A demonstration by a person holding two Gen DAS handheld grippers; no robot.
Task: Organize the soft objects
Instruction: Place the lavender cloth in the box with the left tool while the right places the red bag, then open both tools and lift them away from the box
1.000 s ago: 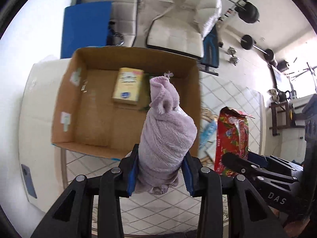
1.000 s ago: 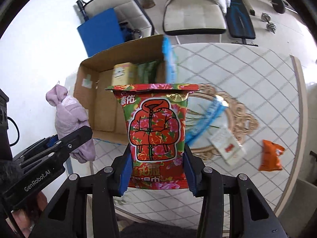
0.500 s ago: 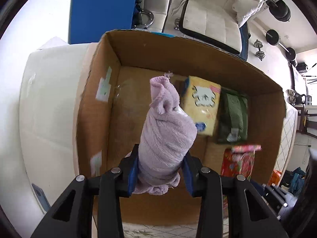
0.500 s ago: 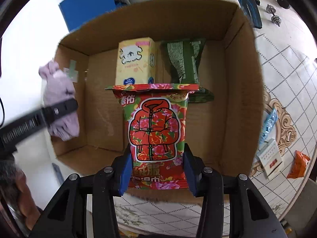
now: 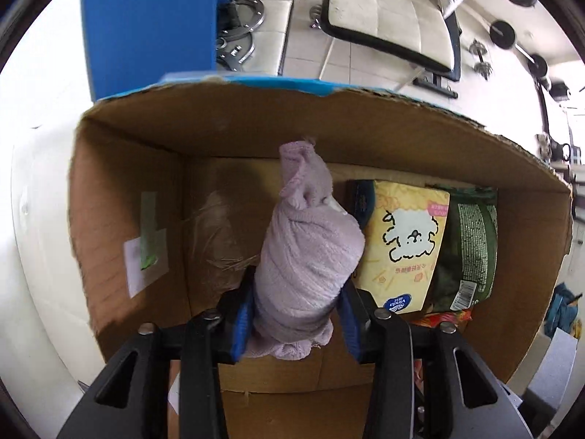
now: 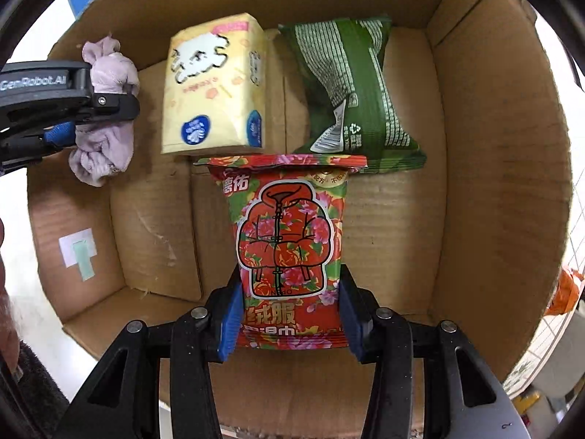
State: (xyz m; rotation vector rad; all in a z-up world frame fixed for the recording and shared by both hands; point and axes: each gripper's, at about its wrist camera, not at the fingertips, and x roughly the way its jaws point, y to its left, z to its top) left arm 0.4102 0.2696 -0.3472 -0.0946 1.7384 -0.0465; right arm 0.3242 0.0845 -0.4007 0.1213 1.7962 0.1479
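My left gripper [image 5: 294, 314] is shut on a rolled lilac towel [image 5: 307, 256] and holds it inside the open cardboard box [image 5: 120, 197], near its left side; the towel also shows in the right wrist view [image 6: 106, 109]. My right gripper [image 6: 290, 314] is shut on a red floral soft pack [image 6: 289, 241] and holds it low over the middle of the box floor [image 6: 395, 219]. A yellow tissue pack [image 6: 215, 87] and a green soft pack [image 6: 354, 87] lie side by side at the far wall of the box.
The box walls [image 6: 512, 146] surround both grippers. Bare box floor lies left [image 6: 153, 219] and right of the red pack. An orange packet [image 6: 565, 292] lies on the table outside the box's right wall. A white chair [image 5: 391, 14] stands beyond the box.
Both grippers have moved forward and down into the box with their loads. The box now fills both views and the packs at its far wall are closer.
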